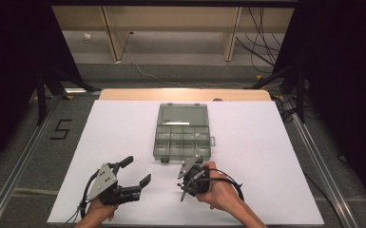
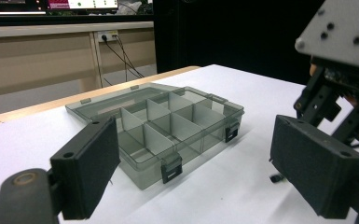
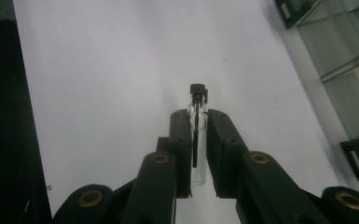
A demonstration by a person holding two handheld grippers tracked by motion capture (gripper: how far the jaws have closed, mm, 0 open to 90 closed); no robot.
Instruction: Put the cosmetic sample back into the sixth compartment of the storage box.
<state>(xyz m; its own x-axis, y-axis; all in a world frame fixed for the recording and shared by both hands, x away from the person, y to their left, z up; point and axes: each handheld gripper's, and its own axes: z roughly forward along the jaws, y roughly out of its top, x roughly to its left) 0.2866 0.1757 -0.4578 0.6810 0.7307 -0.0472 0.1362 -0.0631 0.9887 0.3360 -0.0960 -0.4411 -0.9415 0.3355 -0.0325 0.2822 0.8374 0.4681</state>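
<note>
white table top (image 1: 266, 156) under dark surroundings, and a slim glass vial (image 3: 197, 135) with a black cap sits pinched between the jaws of the right gripper (image 3: 197, 122), cap poking out past the tips, just above the sheet. that hand (image 1: 221, 192) is turned inward near the table's front edge, in front of the open compartment box (image 1: 182, 135). the left gripper (image 1: 135, 171) hangs alongside, jaws spread wide, holding nothing, angled toward the box.

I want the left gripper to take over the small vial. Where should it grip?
Probably the black cap end, approached from beyond the right gripper. The vial has its glass body clamped between those jaws; only the capped tip sticks out free.
</note>
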